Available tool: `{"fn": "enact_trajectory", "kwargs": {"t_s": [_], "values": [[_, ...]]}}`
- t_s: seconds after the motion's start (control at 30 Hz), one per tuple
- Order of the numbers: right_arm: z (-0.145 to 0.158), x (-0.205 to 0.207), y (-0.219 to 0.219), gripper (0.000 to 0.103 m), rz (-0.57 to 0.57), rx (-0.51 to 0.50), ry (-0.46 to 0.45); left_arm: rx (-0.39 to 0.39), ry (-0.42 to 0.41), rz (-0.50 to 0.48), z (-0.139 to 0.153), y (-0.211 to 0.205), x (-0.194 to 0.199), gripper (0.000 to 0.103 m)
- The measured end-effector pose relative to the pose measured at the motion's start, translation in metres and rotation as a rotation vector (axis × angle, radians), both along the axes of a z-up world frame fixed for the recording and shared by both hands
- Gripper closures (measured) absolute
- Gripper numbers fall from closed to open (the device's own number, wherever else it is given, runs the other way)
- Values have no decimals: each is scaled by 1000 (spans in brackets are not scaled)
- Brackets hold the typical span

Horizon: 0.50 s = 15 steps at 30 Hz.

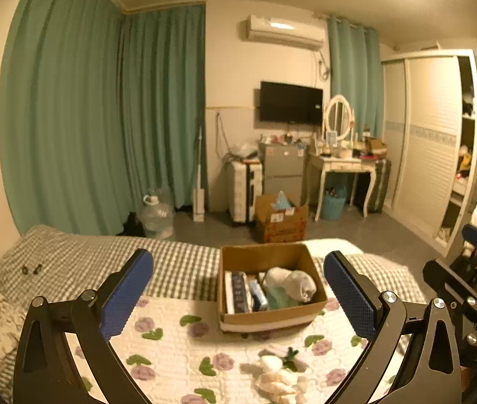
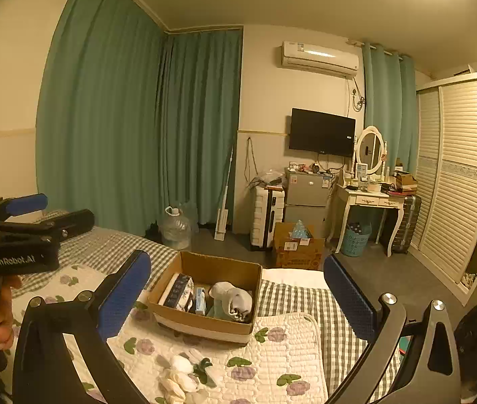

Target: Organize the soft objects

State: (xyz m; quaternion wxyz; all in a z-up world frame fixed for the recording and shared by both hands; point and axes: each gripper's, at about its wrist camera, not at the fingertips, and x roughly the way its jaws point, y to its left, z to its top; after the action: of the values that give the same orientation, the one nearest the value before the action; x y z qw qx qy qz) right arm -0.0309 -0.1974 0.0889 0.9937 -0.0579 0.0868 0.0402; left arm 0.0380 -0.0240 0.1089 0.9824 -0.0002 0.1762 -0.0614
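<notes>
Hovering above the bed (image 1: 184, 262), both tools are released and carry nothing: the left hand-held gripper (image 1: 238, 289) has its blue pads spread wide around the view of the cardboard box (image 1: 268, 316), and the right hand-held gripper (image 2: 236, 291) stands equally wide. By my reading the step in hand is the approach to the next pick, since one soft thing is not yet put away: a cream plush bundle with a green sprig (image 1: 279, 375) lying on the flowered quilt (image 1: 171, 343), just in front of the box and apart from it. The next move calls for lowering one gripper over that bundle, pinching it at its bulkiest fold so it does not slip, then lifting it clear of the box wall. Counting: one box, one loose bundle, two grippers. Inside the box sit one rolled whitish cloth (image 2: 233, 298), roughly three upright packets (image 2: 184, 291), and something pale green beneath that I cannot make out.
</notes>
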Motion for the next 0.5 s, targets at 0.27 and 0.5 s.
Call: {"fn": "enact_trajectory", "kwargs": {"t_s": [0.27, 0.5], "values": [[-30, 23, 0, 0, 1, -18, 49, 20, 70, -5, -36, -14, 17, 0], [-62, 54, -7, 0, 6, -9, 119, 55, 139, -36, -78, -29, 32, 0]]}}
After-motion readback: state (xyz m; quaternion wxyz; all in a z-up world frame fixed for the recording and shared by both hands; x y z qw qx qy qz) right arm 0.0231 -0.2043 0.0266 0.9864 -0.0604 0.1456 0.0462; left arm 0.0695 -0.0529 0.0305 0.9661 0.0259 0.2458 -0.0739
